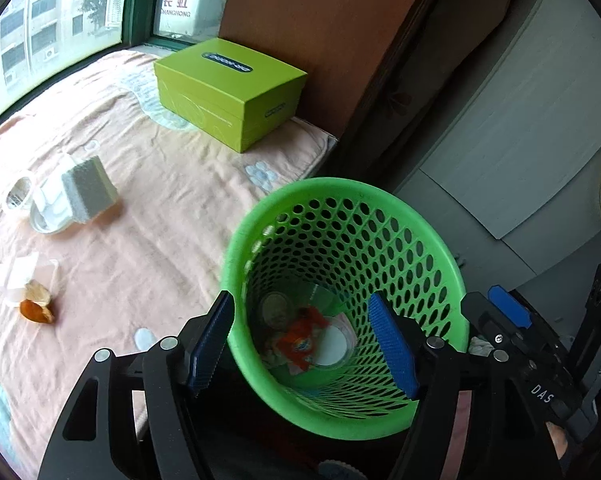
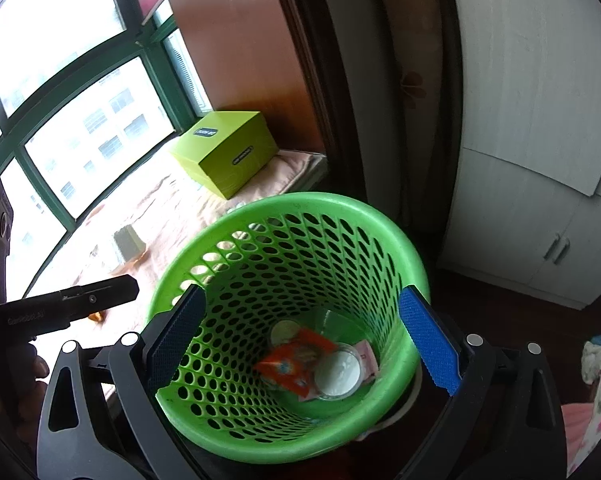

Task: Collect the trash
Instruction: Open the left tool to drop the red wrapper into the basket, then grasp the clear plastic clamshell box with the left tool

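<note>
A green mesh waste basket (image 1: pixel 380 216) (image 2: pixel 340 216) stands beside the bed. Inside lie an orange wrapper (image 1: pixel 302 340) (image 2: pixel 296 364), a white lid (image 2: pixel 337 374) and a clear cup. My left gripper (image 1: pixel 304 344) is open and empty over the basket's left part. My right gripper (image 2: pixel 300 344) is open and empty above the basket mouth; it also shows in the left wrist view (image 1: pixel 508 308). On the pink bedspread (image 1: pixel 148 248) lie orange peel (image 1: pixel 36 308), a white container (image 1: pixel 24 276), a grey foam tray (image 1: pixel 88 190) and clear plastic cups (image 1: pixel 20 196).
A lime green shoe box (image 1: pixel 232 88) (image 2: pixel 228 152) sits at the bed's far corner by the window (image 1: pixel 52 20). A brown headboard and a white wardrobe (image 2: pixel 540 160) stand to the right. The left gripper's body (image 2: pixel 60 308) shows at the right wrist view's left.
</note>
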Available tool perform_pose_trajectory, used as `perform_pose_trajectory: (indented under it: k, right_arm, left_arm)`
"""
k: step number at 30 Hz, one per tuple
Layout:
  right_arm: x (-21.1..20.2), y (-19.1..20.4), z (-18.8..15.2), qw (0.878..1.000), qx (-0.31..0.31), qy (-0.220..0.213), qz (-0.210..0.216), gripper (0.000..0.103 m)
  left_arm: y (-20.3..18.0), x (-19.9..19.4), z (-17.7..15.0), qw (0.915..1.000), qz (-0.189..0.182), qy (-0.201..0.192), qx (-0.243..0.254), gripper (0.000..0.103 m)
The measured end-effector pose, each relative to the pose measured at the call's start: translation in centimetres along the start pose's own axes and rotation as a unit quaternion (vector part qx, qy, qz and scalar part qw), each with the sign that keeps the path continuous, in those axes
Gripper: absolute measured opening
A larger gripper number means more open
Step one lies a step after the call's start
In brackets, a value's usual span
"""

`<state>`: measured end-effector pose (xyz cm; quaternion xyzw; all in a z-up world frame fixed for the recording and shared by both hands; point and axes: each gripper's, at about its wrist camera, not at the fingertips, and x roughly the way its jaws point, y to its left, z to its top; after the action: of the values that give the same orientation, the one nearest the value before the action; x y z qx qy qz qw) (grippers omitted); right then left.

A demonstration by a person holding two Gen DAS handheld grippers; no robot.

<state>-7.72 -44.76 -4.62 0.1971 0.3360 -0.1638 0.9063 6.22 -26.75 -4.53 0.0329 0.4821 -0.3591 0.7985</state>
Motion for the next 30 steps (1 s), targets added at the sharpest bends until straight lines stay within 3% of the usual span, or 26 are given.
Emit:
perform_pose_trajectory:
  k: [10,19,21,26,30]
  right_arm:
    - [0.6,2.9,0.5,0.999,-0.025,0.004,0.029,0.096]
    - [1.6,6.4,1.1,0.997,-0.051,0.008,0.056,0.096]
    - [1.8,7.2,1.1,0.996,-0.057,0.012,0.061,0.096]
    - [2.6,9.2,1.1,0.995,-0.071,0.02,0.074,0.096]
    - [3.3,10.7,1.0,0.993,-0.085,0.027,0.082,0.096]
  left_arm:
    - [6.1,-2.2,-0.1,0.9963,0.072,-0.025,-0.04,0.067]
    - [14.6,-3.0,-1.0,0.9826,0.149,-0.03,-0.108,0.067]
    - [16.5,-3.0,-1.1,0.9778,0.168,-0.029,-0.122,0.077]
    - [20.5,-2.5,-0.9,0.9675,0.21,-0.027,-0.138,0.079]
    - [22.9,-1.4,-0.7,0.9648,0.221,-0.016,-0.142,0.085]
